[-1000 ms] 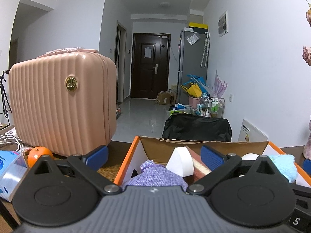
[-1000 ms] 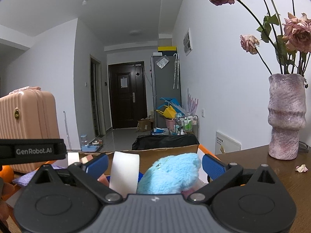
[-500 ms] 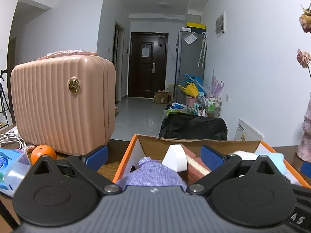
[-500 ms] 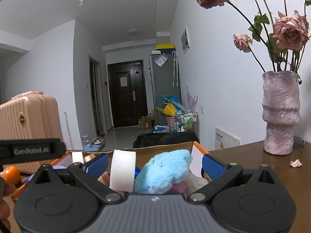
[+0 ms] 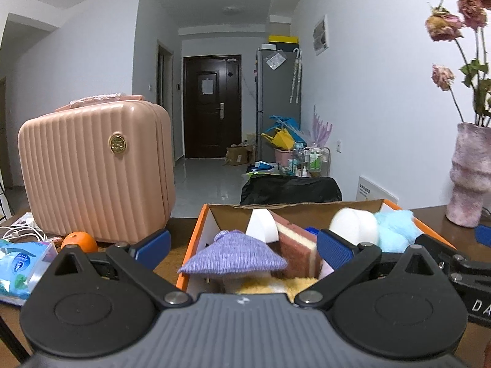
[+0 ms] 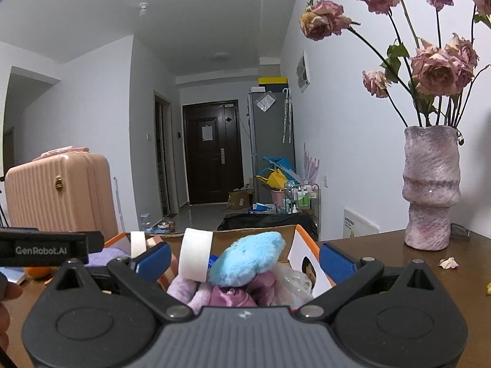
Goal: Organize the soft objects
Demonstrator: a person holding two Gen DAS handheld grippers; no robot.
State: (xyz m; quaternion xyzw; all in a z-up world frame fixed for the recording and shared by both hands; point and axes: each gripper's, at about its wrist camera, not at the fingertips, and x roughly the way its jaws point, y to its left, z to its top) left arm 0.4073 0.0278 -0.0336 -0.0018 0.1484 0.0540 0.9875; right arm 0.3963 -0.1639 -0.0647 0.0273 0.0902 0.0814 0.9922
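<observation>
Over the last second both grippers have drawn back and risen from the cardboard box [image 5: 196,239], so that more of its contents and of the table [image 6: 383,248] has come into sight; the vase [image 6: 431,187] of dried roses now appears at the right of the left-wrist view as well. The left gripper [image 5: 244,245] hovers level at the near left end of the box, its jaws spread wide and holding nothing, the purple knitted piece [image 5: 234,256] lying directly between and below its blue pads. The right gripper [image 6: 244,256] hovers level at the near right end, jaws likewise apart and empty, facing the blue plush [image 6: 248,262]. The soft objects all sit inside the box: beside the purple piece stand a white sponge [image 5: 260,227] and a brown-and-cream sponge [image 5: 296,251], with a white foam block [image 6: 196,253] next to the blue plush and pink and purple fabric [image 6: 233,296] beneath it. The step in hand appears to be a pause or final check after filling, with the task probably near its end. Any next move would call for lowering one open gripper onto a protruding item and closing gently to press or reseat it. A pink suitcase [image 5: 95,174], an orange [image 5: 79,240] and a tissue pack [image 5: 21,260] stand to the left of the box.
</observation>
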